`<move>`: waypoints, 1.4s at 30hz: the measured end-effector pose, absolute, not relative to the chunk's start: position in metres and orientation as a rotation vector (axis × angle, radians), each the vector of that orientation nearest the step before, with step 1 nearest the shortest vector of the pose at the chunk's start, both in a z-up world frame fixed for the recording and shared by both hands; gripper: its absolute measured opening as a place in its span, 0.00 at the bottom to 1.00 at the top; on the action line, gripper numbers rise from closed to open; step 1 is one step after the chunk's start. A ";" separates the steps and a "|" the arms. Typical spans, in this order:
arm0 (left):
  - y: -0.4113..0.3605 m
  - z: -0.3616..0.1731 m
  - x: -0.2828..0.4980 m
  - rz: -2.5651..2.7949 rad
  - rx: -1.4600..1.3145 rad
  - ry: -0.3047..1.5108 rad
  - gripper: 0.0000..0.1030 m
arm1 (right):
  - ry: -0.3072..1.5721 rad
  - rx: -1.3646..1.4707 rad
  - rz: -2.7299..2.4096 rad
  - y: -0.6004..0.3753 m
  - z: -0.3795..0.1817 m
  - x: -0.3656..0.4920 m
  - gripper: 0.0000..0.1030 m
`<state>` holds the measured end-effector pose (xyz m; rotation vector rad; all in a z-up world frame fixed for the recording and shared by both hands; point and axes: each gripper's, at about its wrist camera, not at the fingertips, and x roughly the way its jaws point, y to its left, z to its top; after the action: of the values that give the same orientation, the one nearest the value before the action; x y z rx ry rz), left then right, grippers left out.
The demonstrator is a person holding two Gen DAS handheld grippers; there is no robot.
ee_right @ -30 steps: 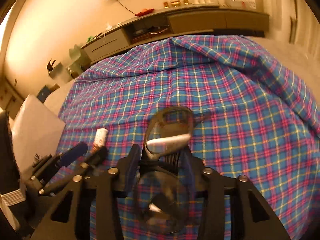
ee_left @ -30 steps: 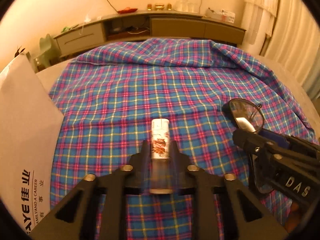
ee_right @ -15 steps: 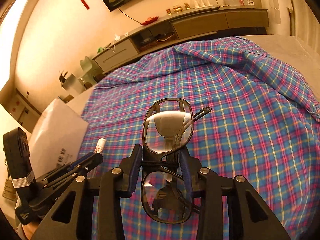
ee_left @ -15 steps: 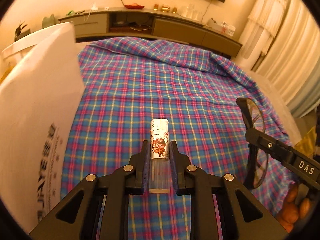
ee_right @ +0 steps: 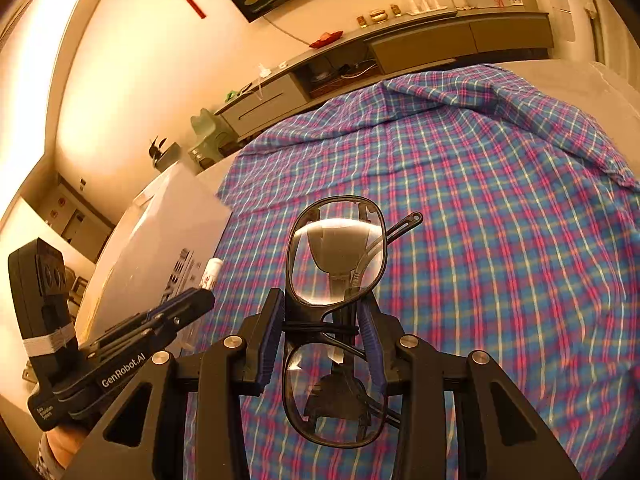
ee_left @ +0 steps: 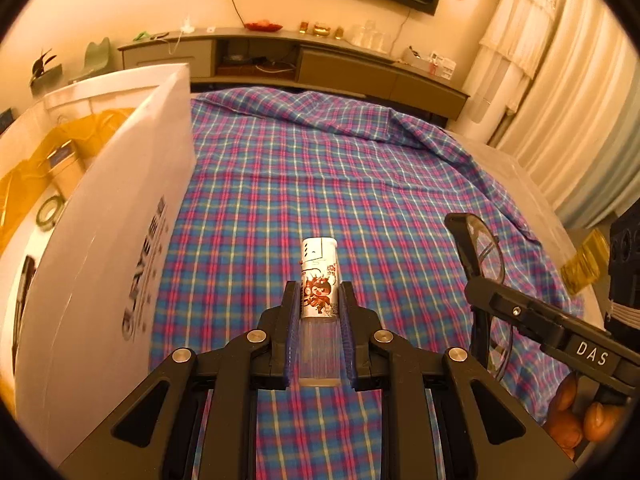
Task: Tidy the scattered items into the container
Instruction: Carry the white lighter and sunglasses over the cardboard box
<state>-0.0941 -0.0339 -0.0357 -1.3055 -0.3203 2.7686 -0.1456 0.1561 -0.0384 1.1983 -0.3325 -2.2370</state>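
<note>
The left gripper (ee_left: 320,332) holds a lighter (ee_left: 320,280) above the checked cloth (ee_left: 320,184), with the white box (ee_left: 120,240) just to its left. Inside the box lie a tape roll (ee_left: 50,212) and other items. To the right, the right gripper (ee_right: 322,332) holds the glasses (ee_right: 334,280) over the cloth. A long cabinet (ee_left: 304,60) stands behind, along the wall

From the left tool (ee_left: 320,320), the white box wall (ee_left: 120,240) blocks nine o'clock; plaid bed (ee_left: 320,180) lies open toward twelve.
</note>
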 end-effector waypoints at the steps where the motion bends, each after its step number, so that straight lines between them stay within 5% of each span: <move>1: -0.034 -0.035 -0.089 2.767 -1.307 -0.321 0.19 | -0.330 1.201 -2.228 0.156 -0.038 -0.141 0.38; 42: -0.108 0.063 0.057 2.848 -0.996 -0.470 0.19 | -0.048 0.955 -2.010 0.064 0.049 -0.004 0.38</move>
<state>0.0571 -0.1080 0.0632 -0.9960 -0.4701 2.8481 -0.0035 0.0644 0.0494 0.9550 -0.0479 -2.0101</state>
